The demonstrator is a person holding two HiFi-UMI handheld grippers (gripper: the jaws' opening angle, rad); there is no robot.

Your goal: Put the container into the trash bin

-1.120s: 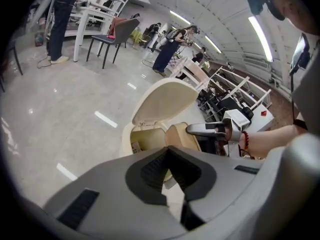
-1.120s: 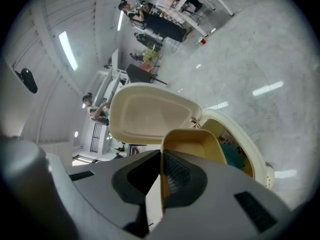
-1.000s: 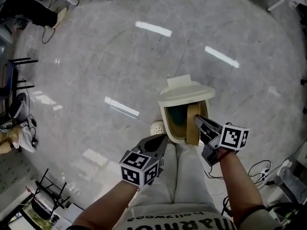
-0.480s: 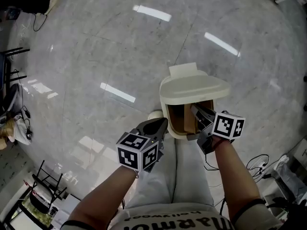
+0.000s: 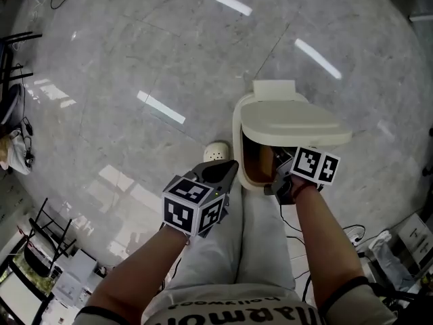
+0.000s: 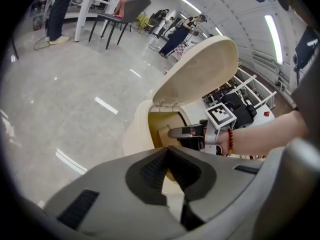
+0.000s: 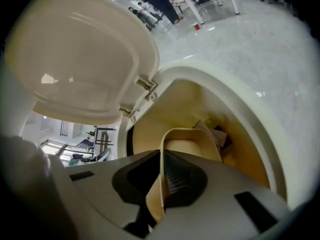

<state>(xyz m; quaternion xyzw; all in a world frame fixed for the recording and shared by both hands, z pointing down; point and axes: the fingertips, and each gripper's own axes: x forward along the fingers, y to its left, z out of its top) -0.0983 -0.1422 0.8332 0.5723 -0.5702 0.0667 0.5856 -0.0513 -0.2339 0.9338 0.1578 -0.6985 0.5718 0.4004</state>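
Pinching the thin wall of the beige, tub-shaped container [image 7: 192, 149] between the jaws of the right gripper [image 7: 162, 176], closed on its rim, and hanging it inside the mouth of the cream plastic trash bin [image 7: 245, 114], under the bin's raised oval lid [image 7: 85, 59]. Carrying nothing in the left gripper [image 6: 167, 171]: jaws pressed together, hovering just outside the bin's front wall. Judging the drop to be the step in hand, with the container already below the bin's rim but seemingly not yet resting on the dark scraps of rubbish [image 7: 222, 134] deeper in the bin. Aiming, for a clean drop, at lowering a little further toward the bin's middle, tilting the container so that no edge is catching on the bin's rim, then parting the jaws fully and lifting straight out, clear of the lid. Guarding against the lid falling onto the gripper, and against the light container clinging to one jaw instead of dropping into the bin.
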